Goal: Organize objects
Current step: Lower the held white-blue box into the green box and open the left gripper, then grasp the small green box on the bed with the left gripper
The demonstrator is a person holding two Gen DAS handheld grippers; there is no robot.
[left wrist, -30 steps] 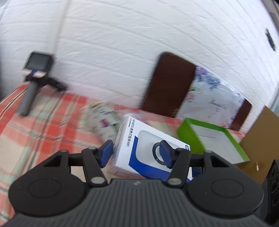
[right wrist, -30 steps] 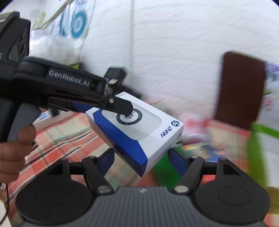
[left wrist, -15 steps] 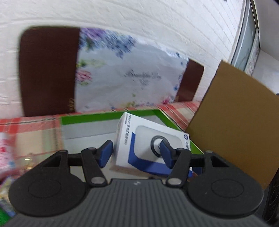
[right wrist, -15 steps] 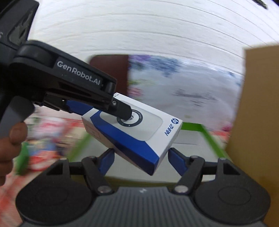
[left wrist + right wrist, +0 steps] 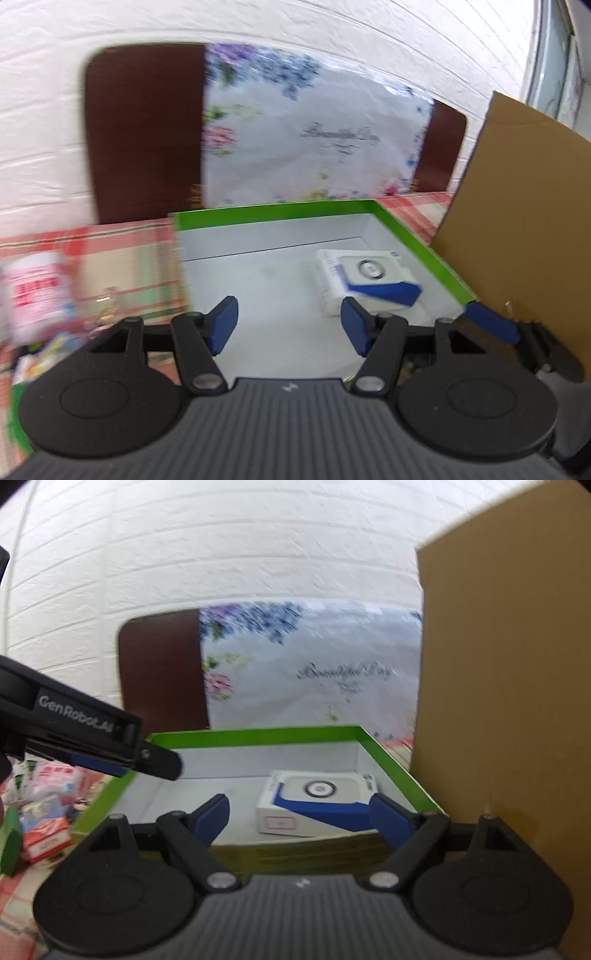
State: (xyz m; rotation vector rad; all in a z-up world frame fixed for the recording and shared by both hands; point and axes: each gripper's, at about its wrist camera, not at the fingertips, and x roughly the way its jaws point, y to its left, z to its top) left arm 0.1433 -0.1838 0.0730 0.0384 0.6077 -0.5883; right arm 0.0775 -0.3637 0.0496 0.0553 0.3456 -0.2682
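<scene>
Green-rimmed tray [image 5: 255, 735], white-and-blue box [image 5: 314, 805] flat inside, long axis seemingly sideways; both grippers' fingers [image 5: 211, 814] released.

The left gripper [image 5: 288, 325] points forward and somewhat downward, its blue fingers [image 5: 221, 325] parted with nothing between them; its jaws have just been opening. The right gripper [image 5: 299, 814] sits just to its right, pointing the same way but less steeply, its blue fingers [image 5: 389, 818] spread wider, also empty, and its jaws have just been opening too.
</scene>
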